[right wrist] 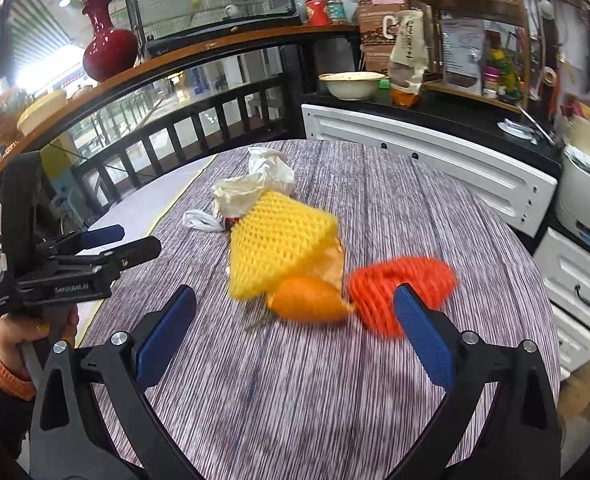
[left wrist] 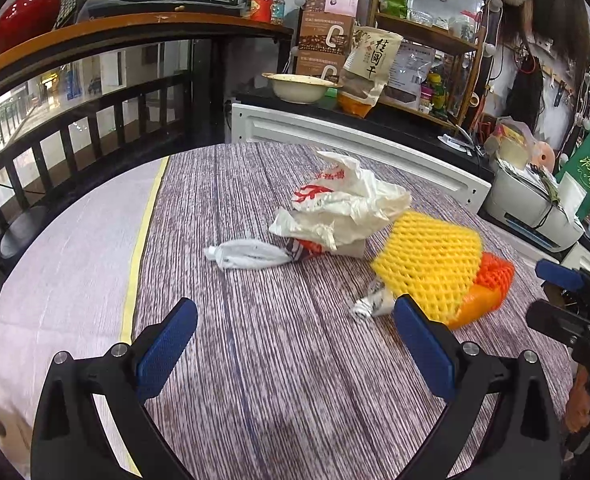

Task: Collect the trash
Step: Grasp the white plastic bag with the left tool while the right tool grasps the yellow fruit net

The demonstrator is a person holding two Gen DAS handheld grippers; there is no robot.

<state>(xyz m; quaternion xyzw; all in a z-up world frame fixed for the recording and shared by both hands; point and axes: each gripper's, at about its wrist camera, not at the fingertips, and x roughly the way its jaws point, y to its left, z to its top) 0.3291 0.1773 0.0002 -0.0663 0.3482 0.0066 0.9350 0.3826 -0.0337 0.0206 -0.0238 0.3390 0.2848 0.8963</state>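
Observation:
Trash lies on a round table with a grey streaked cloth (left wrist: 255,360). A crumpled white plastic bag (left wrist: 347,204) with red print sits at the middle, a twisted white wrapper (left wrist: 247,256) to its left. A yellow foam fruit net (left wrist: 427,260) lies right of it, over an orange net (left wrist: 495,272) and an orange peel (left wrist: 475,308). A small crumpled foil scrap (left wrist: 369,306) rests by my left gripper's right finger. My left gripper (left wrist: 295,320) is open, nothing between its fingers. My right gripper (right wrist: 295,312) is open, short of the orange peel (right wrist: 307,300), orange net (right wrist: 395,284) and yellow net (right wrist: 279,240).
A white cabinet (left wrist: 355,136) stands behind the table, with a bowl (left wrist: 299,86) and snack bags on its black top. A dark railing (left wrist: 75,128) with a wooden ledge and a red vase (right wrist: 107,48) runs at the left. A white drawer unit (right wrist: 579,292) is at the right.

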